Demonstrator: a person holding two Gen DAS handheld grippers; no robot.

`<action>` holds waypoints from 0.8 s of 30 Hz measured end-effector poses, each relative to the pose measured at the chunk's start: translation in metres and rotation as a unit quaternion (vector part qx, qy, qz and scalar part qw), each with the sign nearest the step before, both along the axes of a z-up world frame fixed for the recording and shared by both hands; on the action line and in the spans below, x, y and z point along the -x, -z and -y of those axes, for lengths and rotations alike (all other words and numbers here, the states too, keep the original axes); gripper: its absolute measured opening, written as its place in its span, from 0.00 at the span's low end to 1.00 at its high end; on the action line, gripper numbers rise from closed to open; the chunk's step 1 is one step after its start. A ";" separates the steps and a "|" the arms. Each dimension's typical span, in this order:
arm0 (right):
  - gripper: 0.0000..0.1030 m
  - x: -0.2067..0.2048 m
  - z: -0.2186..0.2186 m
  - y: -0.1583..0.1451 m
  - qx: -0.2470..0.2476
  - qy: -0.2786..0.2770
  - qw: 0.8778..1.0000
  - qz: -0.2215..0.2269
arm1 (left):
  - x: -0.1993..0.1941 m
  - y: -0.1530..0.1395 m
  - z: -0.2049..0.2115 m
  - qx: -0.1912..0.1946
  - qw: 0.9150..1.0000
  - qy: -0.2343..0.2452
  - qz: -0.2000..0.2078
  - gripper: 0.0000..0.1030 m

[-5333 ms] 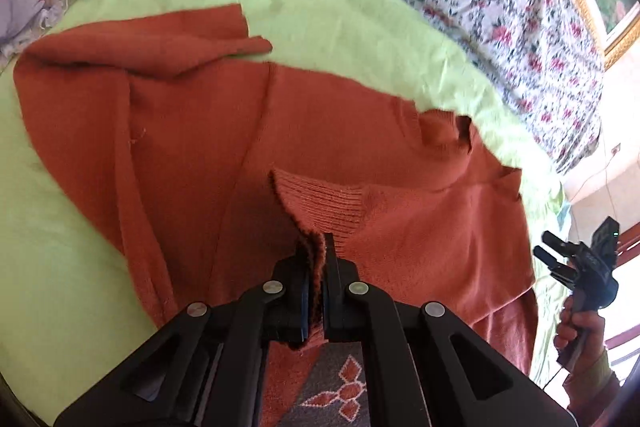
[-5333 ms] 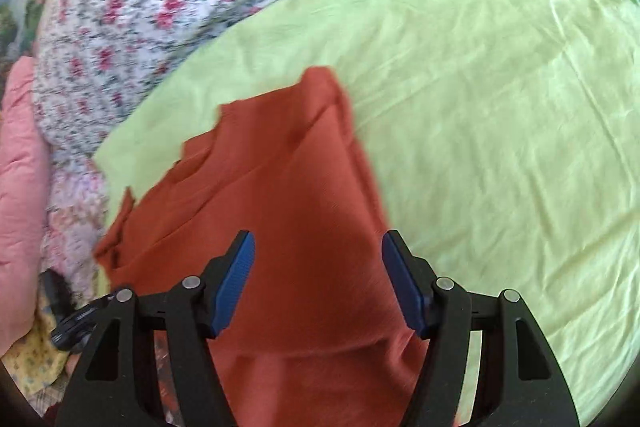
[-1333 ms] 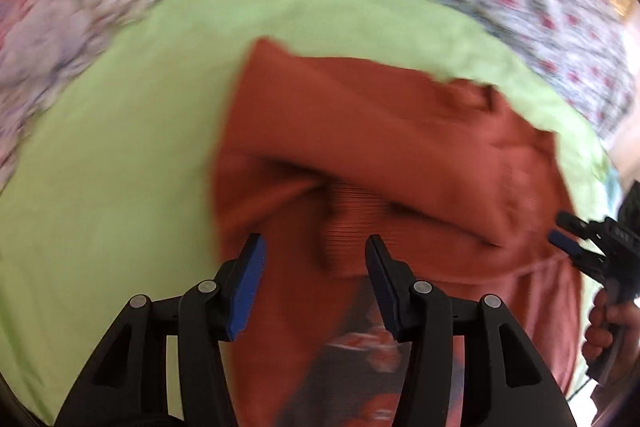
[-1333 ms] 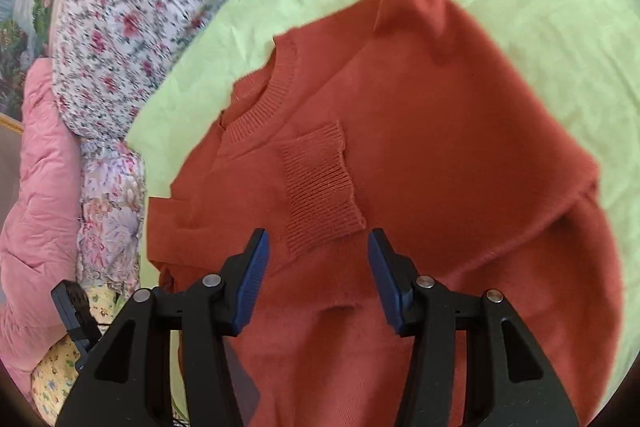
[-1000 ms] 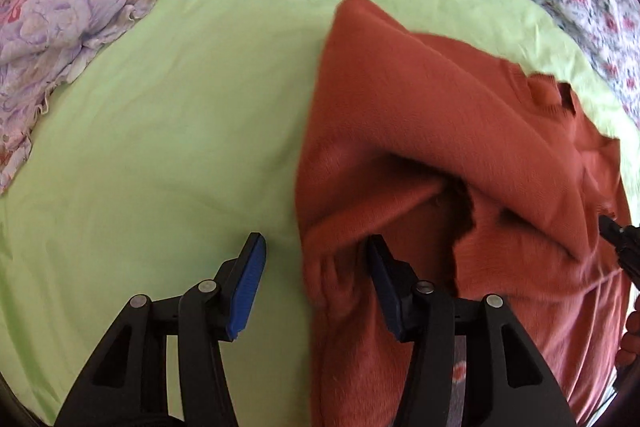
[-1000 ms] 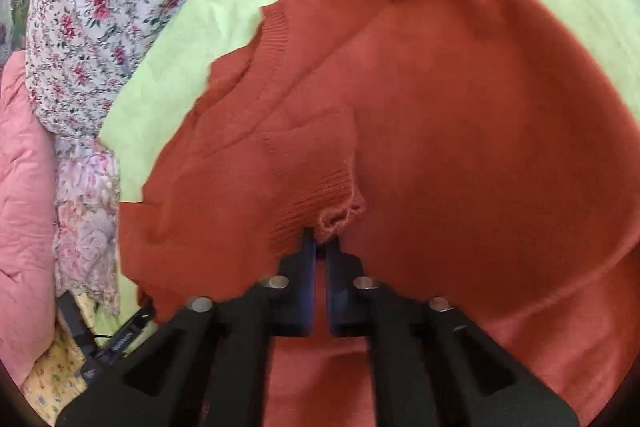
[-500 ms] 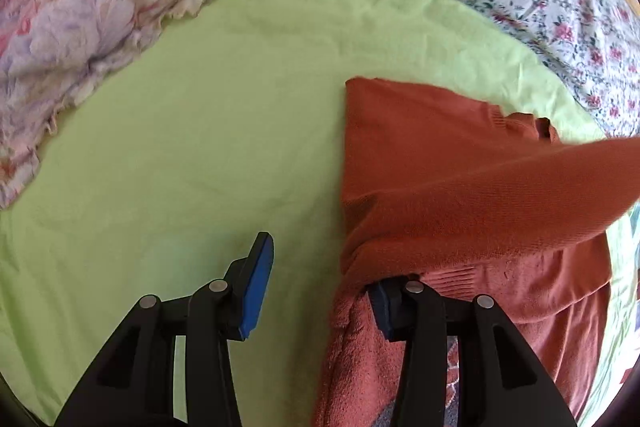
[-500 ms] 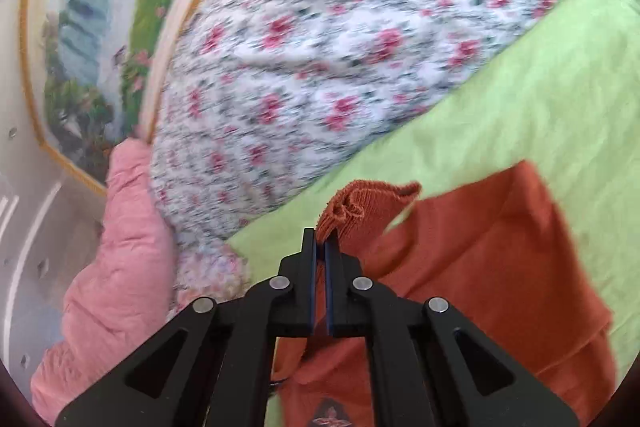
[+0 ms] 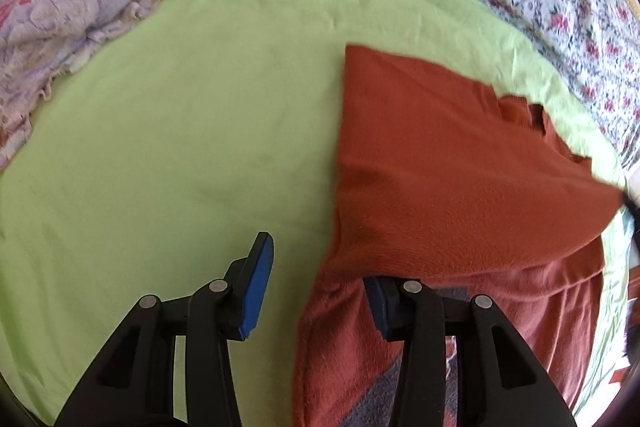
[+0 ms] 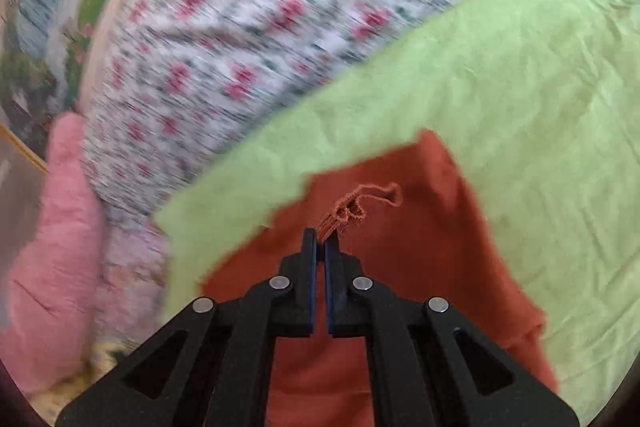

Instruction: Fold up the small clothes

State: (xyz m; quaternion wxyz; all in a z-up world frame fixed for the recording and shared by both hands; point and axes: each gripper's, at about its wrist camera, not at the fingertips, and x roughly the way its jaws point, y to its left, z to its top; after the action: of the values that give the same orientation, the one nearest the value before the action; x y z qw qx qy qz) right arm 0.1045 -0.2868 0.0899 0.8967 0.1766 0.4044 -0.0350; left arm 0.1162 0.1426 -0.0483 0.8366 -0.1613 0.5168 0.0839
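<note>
Left hand-held gripper [image 9: 318, 291]: jaws wide apart, gripping nothing, right finger under sweater [image 9: 448, 167].
Right hand-held gripper [image 10: 320, 247]: clamped on ribbed cuff [image 10: 352, 207].
Around: green sheet [image 9: 180, 127], floral quilt [image 10: 260, 7], pink pillow [image 10: 52, 247].

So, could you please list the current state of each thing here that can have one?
left gripper: open, one of its fingers over the sheet, the other partly under sweater cloth.
right gripper: shut on the ribbed cuff.
orange sweater: partly folded, a sleeve pulled across its body.
green sheet: spread flat, lightly wrinkled.
</note>
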 end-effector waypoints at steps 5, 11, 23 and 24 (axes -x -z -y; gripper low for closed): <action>0.04 0.010 0.031 0.069 0.016 0.020 0.995 -0.098 | 0.005 0.011 -0.003 0.019 0.999 0.018 -0.022 0.43; 0.06 0.023 0.034 0.063 0.012 0.025 0.996 -0.082 | 0.012 -0.011 -0.006 0.077 0.993 0.086 0.000 0.57; 0.21 -0.002 0.040 0.031 0.040 0.005 0.997 -0.066 | -0.090 0.004 -0.042 0.143 0.989 0.045 0.007 0.72; 0.36 -0.008 0.041 0.029 0.047 0.000 0.997 -0.066 | -0.099 0.007 -0.045 0.150 0.988 0.045 0.006 0.72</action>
State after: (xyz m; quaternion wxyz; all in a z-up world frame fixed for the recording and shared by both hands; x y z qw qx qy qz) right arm 0.1129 -0.3276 0.0612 0.8754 0.1320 0.4603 -0.0655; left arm 0.2150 0.1874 -0.0556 0.8088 -0.2620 0.5255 -0.0327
